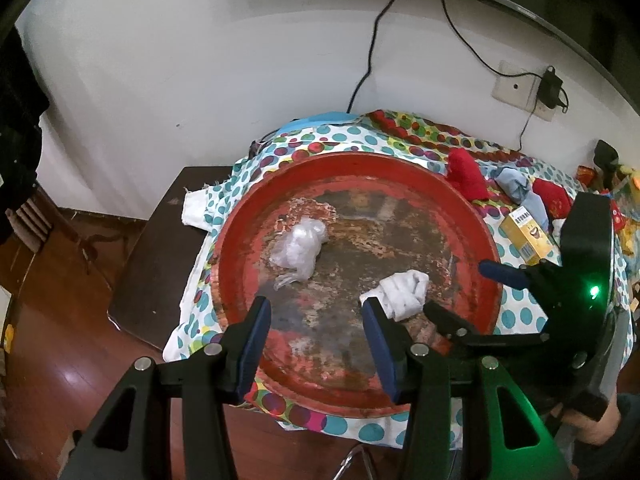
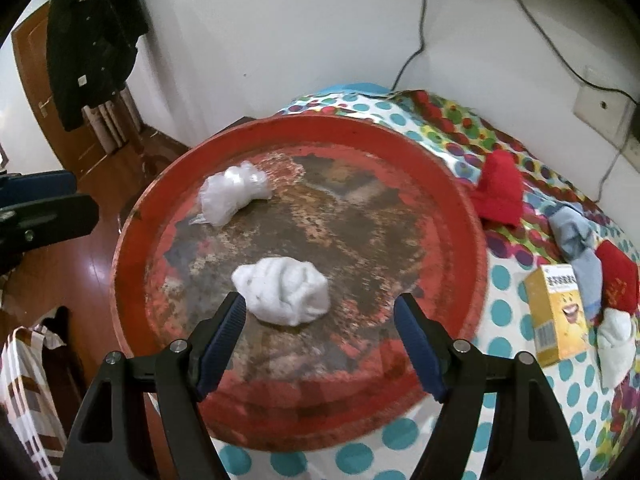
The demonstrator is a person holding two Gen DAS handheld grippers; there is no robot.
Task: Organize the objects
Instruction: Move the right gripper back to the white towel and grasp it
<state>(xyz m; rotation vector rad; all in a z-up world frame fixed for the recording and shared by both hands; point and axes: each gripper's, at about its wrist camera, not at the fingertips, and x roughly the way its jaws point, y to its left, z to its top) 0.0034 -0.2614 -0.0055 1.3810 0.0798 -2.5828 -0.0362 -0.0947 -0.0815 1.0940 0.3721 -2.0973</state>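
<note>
A worn round red tray (image 1: pixel 240 216) (image 2: pixel 132 240) lies on a dotted cloth. On it are a crumpled clear plastic bag (image 1: pixel 298 250) (image 2: pixel 232 194) and a balled white sock (image 1: pixel 402 292) (image 2: pixel 284 292). My right gripper (image 2: pixel 322 310) (image 1: pixel 458 288) stands open just short of the sock, which rests free on the tray ahead of its blue pads. My left gripper (image 1: pixel 316 320) (image 2: pixel 76 196) hovers open over the tray's near part with nothing between its fingers; the sock lies just beyond its right finger.
Right of the tray on the dotted cloth (image 2: pixel 500 280) lie a red sock (image 2: pixel 500 192), a blue-grey sock (image 2: pixel 576 240), another red piece (image 2: pixel 618 280), a white sock (image 2: pixel 616 340) and a yellow box (image 2: pixel 558 312). A dark side table (image 1: pixel 160 240) stands left; wall and cables are behind.
</note>
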